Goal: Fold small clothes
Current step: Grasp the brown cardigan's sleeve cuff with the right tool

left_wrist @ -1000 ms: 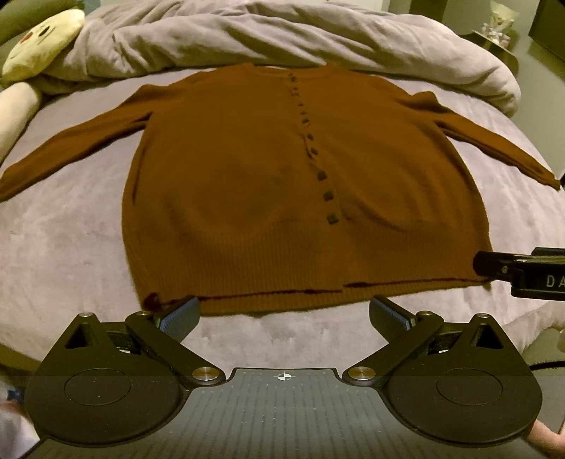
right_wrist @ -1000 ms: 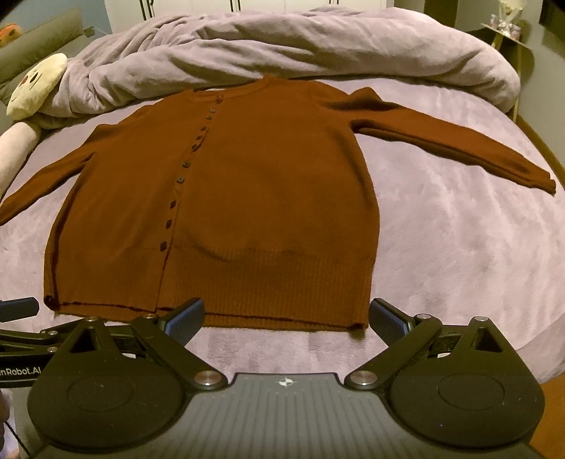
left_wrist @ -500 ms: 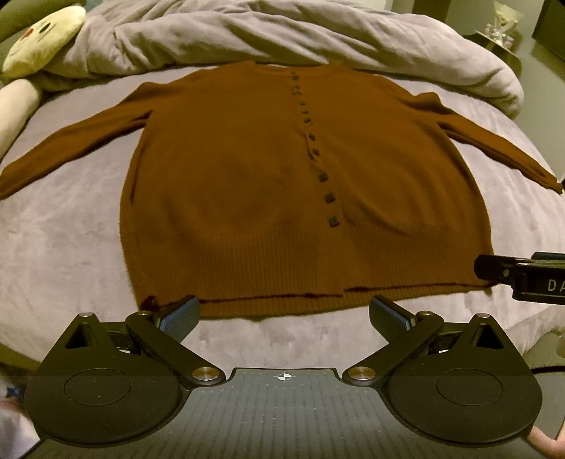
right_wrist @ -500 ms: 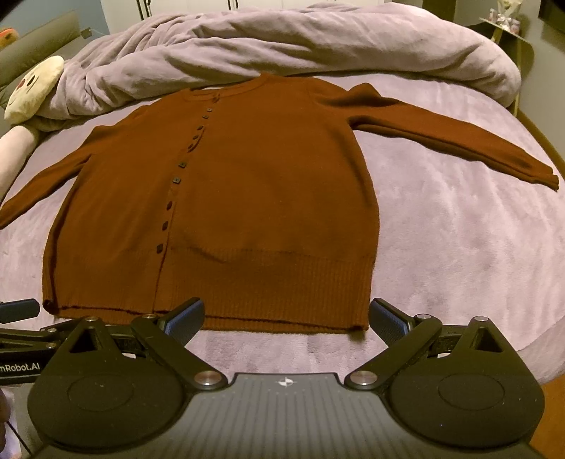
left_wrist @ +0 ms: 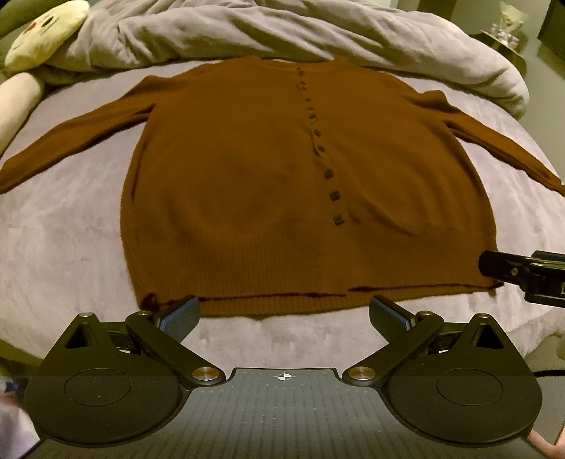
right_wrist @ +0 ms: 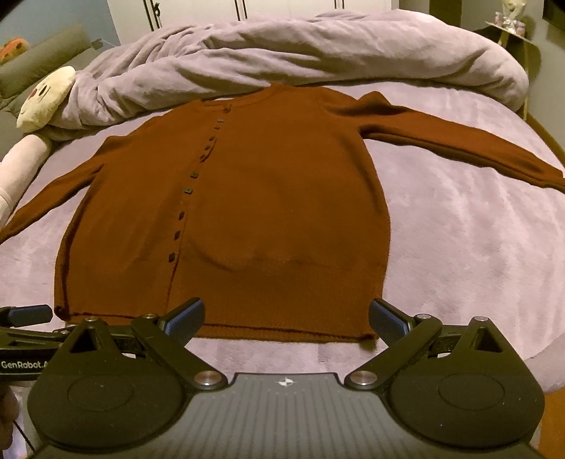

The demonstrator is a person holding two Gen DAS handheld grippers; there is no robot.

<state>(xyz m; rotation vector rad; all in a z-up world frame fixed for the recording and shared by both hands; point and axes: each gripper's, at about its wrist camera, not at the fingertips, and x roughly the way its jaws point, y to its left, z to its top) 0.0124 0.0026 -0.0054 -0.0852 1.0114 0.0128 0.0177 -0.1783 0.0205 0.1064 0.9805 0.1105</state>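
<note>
A brown buttoned cardigan (left_wrist: 247, 183) (right_wrist: 268, 212) lies flat and face up on the bed, both sleeves spread out to the sides, hem toward me. My left gripper (left_wrist: 284, 314) hovers open just short of the hem, toward its left half, with nothing between its fingers. My right gripper (right_wrist: 286, 319) is open too, at the hem's right half, also holding nothing. In the left wrist view the right gripper's finger (left_wrist: 508, 272) shows beside the hem's right corner. The left gripper's finger (right_wrist: 28, 315) appears by the hem's left corner in the right wrist view.
The bed has a lilac plush cover (right_wrist: 459, 240). A bunched grey duvet (left_wrist: 282, 31) runs along the far side behind the collar. A cream plush toy (left_wrist: 42, 35) lies far left. A small side table (right_wrist: 508, 24) stands beyond the bed at far right.
Both grippers have eased slightly forward and upward, so the cardigan sits a little lower and its hem is nearer the fingertips. The cardigan has not moved.
</note>
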